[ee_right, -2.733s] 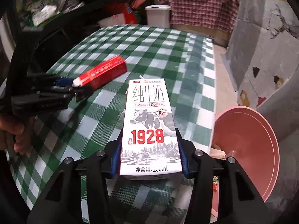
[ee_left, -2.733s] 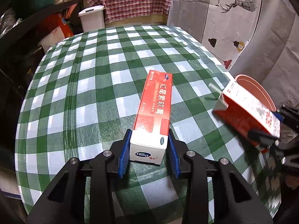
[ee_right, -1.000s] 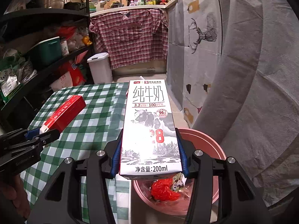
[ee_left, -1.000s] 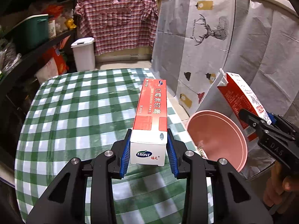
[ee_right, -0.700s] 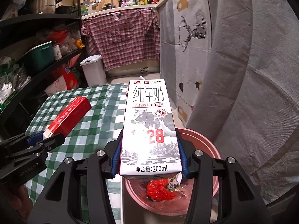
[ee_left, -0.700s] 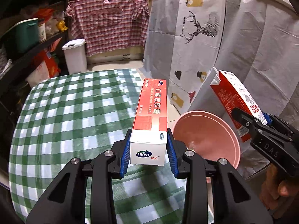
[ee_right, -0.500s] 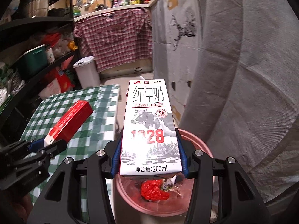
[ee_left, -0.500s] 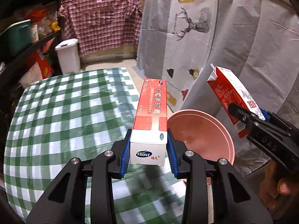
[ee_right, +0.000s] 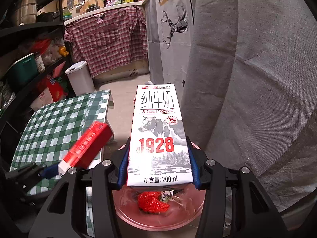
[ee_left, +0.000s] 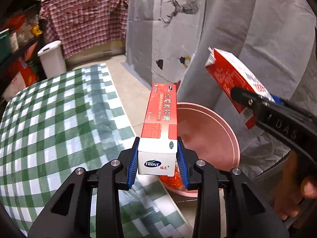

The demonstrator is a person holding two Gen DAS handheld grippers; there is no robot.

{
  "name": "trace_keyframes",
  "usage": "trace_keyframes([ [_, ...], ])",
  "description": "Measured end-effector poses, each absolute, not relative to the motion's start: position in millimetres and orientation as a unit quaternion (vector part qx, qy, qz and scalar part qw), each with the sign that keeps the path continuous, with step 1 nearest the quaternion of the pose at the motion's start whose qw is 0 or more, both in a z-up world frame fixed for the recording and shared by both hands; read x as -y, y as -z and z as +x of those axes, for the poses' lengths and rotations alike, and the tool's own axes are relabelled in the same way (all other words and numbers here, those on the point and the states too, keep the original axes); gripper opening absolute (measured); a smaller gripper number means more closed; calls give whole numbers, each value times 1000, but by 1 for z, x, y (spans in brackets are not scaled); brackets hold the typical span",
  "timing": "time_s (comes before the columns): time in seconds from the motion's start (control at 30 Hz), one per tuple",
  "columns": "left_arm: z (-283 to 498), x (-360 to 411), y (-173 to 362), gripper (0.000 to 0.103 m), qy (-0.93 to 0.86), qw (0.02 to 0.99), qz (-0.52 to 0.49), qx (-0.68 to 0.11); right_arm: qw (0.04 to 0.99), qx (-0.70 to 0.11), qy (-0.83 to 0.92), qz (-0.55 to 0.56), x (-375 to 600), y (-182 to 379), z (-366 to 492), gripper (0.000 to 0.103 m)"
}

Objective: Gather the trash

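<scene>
My left gripper is shut on a long red and white ointment box, held at the table's right edge beside the pink bin. My right gripper is shut on a white and red milk carton, held in the air over the pink bin. Red crumpled wrapping and other scraps lie in the bin. In the left wrist view the milk carton shows at upper right in the right gripper. In the right wrist view the ointment box shows at left.
The green and white checked table lies to the left. A white lidded bin stands on the floor beyond it, by dark shelves. Grey cloth with a deer print hangs to the right. A hand holds the right gripper.
Both grippers have moved right, off the table toward the pink bin, each keeping its box. The bin now lies under the milk carton and next to the ointment box.
</scene>
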State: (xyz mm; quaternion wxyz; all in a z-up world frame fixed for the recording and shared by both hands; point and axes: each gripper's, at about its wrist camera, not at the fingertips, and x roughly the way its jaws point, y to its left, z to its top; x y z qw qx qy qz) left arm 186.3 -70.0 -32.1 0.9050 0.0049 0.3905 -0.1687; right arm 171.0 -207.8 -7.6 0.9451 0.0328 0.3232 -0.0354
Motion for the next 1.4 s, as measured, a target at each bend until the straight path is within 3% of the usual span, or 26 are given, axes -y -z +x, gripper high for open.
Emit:
trace_keyframes([
  [0.27,189,83,40,35,178,901,4,-396,942,-332,42,30,214,13,175,50],
  [0.37,192,86,39,39,179,900,2,-399,937,-344,54,27,216,17,179,67],
  [0.43,190,85,39,44,182,900,-5,-396,937,-344,57,31,220,17,179,67],
  [0.63,183,84,35,44,184,903,-1,-389,939,-337,59,33,230,13,170,68],
  [1.0,135,71,12,46,177,918,-5,-355,949,-307,69,7,233,-5,101,91],
  [1.2,94,59,-8,56,153,915,-22,-373,952,-294,77,24,236,-12,53,96],
  [1.4,48,47,-41,78,130,931,-20,-342,950,-296,93,20,227,-18,11,98],
])
